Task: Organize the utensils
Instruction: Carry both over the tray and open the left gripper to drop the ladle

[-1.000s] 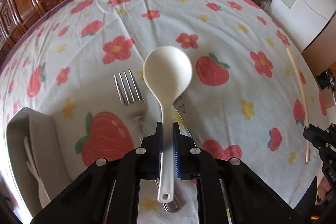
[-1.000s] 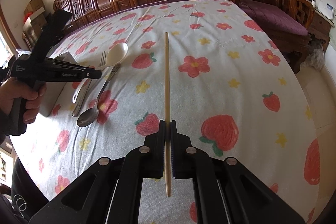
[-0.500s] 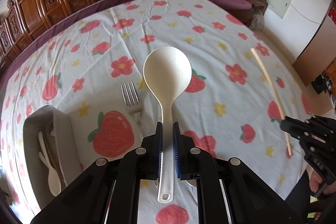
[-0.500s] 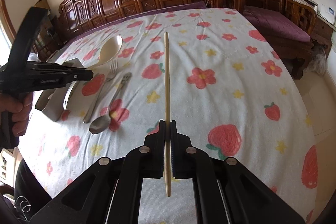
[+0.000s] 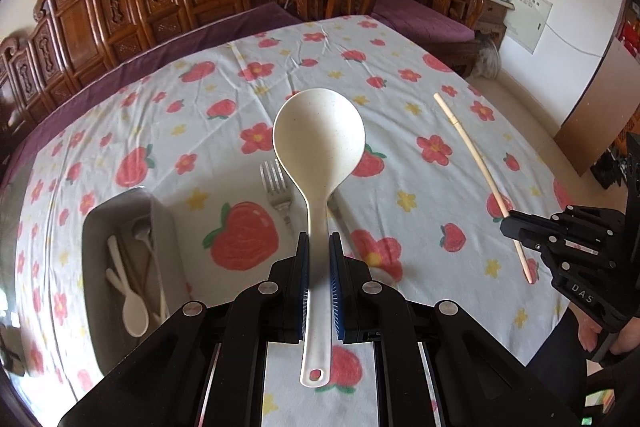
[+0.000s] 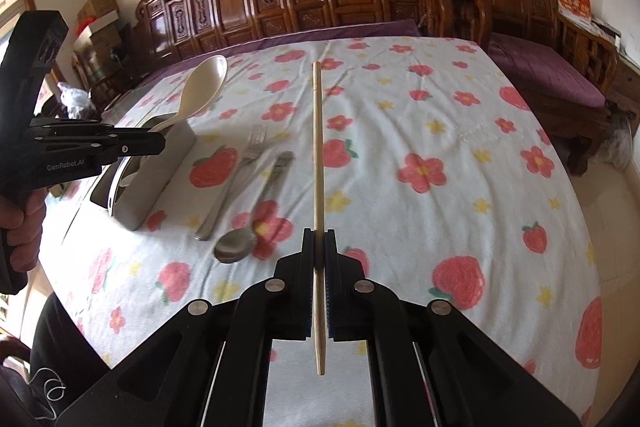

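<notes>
The left tool (image 5: 319,247) is clamped on the handle of a white plastic ladle (image 5: 319,151), held clear above the counter (image 5: 400,163). It looks light and stiff but smooth, and its broad bowl makes it top-heavy, so a hold nearer the neck would likely steady it. The right tool (image 6: 319,243) pinches a thin wooden chopstick (image 6: 317,155) near its lower end; being slim and round, it may pivot or slip. Below, at 11 o'clock from the right tool, a fork (image 6: 236,183) and a metal spoon (image 6: 250,219) lie touching. The grey tray (image 5: 96,227), at 9 o'clock from the left tool, holds spoons and sits near the counter's left edge. The far half of the counter is open.
</notes>
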Tool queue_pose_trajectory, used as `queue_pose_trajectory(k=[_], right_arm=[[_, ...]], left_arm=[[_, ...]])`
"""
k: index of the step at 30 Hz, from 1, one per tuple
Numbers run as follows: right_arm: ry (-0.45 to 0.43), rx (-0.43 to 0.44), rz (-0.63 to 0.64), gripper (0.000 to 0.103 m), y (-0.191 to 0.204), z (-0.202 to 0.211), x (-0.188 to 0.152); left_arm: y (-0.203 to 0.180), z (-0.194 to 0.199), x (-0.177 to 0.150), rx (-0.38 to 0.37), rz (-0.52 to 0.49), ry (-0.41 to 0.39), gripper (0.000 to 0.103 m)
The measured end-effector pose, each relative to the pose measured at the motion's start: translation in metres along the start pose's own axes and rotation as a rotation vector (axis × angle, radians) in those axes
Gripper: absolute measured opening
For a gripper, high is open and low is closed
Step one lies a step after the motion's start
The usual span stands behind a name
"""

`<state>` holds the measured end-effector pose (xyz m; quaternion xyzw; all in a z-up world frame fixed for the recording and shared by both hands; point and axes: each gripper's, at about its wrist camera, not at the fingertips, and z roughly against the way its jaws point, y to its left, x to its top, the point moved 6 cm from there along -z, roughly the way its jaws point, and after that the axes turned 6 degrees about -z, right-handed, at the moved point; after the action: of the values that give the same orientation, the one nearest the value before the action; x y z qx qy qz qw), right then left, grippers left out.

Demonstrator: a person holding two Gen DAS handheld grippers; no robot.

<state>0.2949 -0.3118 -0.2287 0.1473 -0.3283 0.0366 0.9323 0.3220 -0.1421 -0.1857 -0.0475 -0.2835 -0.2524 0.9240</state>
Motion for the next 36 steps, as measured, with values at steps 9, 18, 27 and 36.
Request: queue_pose_trajectory(k=[9,18,27,36], right_arm=[[0.0,0.027,0.042,0.006,0.042,0.002,0.006],[0.016,0.041,0.069,0.006,0.082,-0.008,0.015],[0.014,0.064,0.125,0.006,0.134,-0.017,0.03],[0.049,0.091,0.192,0.006,0.187,-0.035,0.034]], left_arm=[[0.024,0.029,-0.013,0.0,0.041,-0.048,0.009],[0.059,0.044,-0.025,-0.002,0.078,-0.074,0.009],[0.107,0.047,-0.047,0.025,0.141,-0.077,0.009],[0.148,0.036,-0.075,0.033,0.201,-0.054,0.009]])
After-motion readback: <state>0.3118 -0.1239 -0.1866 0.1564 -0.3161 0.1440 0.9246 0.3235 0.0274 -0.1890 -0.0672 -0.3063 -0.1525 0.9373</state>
